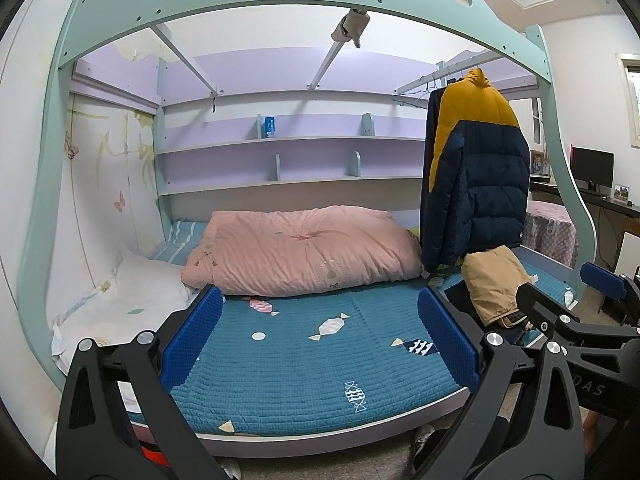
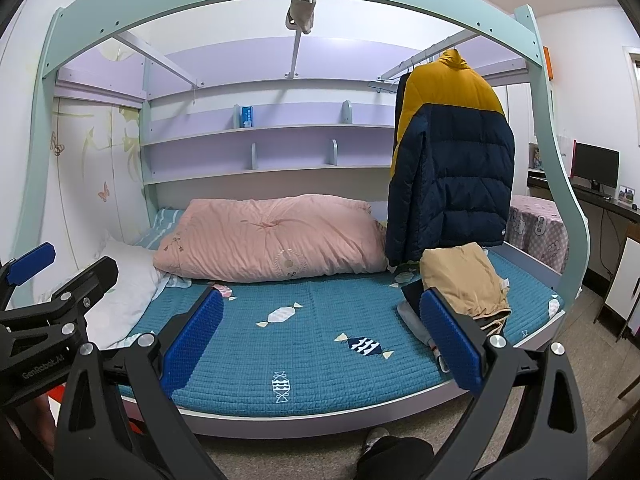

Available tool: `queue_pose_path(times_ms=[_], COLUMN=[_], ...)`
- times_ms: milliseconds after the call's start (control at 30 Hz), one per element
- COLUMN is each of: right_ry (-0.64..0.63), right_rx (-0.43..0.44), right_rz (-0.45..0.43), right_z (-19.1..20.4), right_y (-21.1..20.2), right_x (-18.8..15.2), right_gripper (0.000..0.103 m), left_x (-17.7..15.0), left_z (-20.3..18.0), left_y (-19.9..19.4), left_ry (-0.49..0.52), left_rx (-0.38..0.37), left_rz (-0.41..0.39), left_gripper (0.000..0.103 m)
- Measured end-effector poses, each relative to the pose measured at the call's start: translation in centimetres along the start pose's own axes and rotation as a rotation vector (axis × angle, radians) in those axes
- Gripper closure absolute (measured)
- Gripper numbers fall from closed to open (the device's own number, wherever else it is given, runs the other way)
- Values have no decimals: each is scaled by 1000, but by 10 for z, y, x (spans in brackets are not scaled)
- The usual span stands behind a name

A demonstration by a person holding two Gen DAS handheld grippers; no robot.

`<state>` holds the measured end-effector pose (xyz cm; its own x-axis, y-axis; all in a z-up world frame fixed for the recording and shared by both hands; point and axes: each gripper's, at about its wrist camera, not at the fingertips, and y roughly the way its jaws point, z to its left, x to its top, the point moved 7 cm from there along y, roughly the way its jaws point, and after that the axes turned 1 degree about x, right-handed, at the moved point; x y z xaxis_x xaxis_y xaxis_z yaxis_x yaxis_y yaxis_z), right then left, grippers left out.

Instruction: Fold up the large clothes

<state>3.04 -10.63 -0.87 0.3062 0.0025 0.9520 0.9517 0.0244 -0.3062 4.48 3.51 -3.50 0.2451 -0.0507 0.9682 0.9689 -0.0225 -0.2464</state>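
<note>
At the left of the frame a white pillow (image 1: 132, 300) and a pink duvet (image 1: 304, 252) sit pushed toward the back of the bed (image 1: 300, 392), probably to leave the teal quilt free as a folding surface. Both the left gripper (image 1: 320, 336) and the right gripper (image 2: 320, 338) hover at the bed's front edge, jaws spread wide, grasping nothing. At the right, the navy-and-yellow puffer jacket (image 2: 452, 168) hangs on its rail, above a tan garment (image 2: 464, 280) lying folded on the bed.
</note>
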Motion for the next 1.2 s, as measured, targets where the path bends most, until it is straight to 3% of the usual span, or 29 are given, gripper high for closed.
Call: queue_pose_path(times_ms=[1200], right_ry=[5], right_rx=[-6], right_rz=[1], right_z=[3], right_y=[-2], right_x=[0], right_gripper=[8], left_x=[-3], left_z=[2], left_y=[2], left_ry=[8], left_rx=[-9], left_rz=[-15], left_gripper=[5])
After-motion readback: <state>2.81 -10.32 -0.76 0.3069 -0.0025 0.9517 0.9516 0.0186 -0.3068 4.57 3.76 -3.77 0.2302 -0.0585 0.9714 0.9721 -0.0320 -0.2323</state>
